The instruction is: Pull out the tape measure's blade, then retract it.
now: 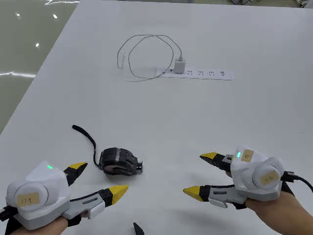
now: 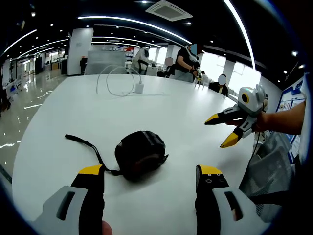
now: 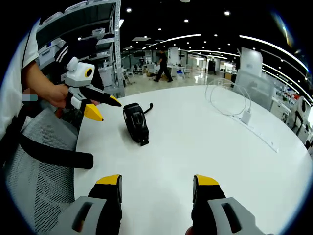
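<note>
Left gripper — jaws spread, empty — sat nearer: tape measure lay just ahead, blade end apparently facing the spread right gripper.

Bare white tabletop is lying open between the left claw and the right claw, both with jaws spread wide. The black rounded tape measure is sitting just ahead of the left claw, its black strap trailing away to the left. A white power strip and a looped white cable are lying well apart on the far side.
</note>
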`<state>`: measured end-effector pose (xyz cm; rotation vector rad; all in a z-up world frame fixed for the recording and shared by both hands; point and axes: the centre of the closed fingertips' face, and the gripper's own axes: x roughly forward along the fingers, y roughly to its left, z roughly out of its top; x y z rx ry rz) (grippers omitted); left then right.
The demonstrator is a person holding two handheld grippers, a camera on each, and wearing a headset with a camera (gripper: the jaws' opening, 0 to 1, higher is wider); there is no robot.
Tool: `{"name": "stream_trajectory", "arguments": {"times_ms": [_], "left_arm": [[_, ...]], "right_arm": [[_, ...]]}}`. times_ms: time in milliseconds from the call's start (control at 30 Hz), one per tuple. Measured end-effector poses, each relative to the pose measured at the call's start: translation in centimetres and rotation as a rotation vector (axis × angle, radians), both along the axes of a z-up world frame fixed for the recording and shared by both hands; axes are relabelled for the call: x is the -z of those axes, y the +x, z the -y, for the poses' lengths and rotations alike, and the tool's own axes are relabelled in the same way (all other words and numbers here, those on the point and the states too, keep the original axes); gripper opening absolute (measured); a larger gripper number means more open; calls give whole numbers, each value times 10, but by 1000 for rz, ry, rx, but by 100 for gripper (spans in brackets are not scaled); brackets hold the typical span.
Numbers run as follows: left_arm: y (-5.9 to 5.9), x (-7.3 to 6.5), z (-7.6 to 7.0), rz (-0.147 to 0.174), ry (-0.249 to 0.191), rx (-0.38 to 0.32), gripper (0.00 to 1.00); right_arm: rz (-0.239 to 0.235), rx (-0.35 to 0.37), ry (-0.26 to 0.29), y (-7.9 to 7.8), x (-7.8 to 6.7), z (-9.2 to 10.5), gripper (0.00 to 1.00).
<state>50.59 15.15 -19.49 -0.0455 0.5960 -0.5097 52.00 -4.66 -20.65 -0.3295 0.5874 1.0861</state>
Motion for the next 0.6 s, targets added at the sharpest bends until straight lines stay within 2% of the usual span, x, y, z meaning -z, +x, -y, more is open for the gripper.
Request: {"name": "stream_trajectory", "arguments": {"times_ms": [67,467,600], "left_arm": [[-3,-1,1,1,-8,16,76],[-16,-2,-5,-1,35,71,81],[-19,-5,-9,-1,33,74,82]], "right_arm": [[-4,5,0,-3,0,2,58],[-9,37,-4,-18,-6,17,65],[-16,47,-6,-24,-5,23,68]]}}
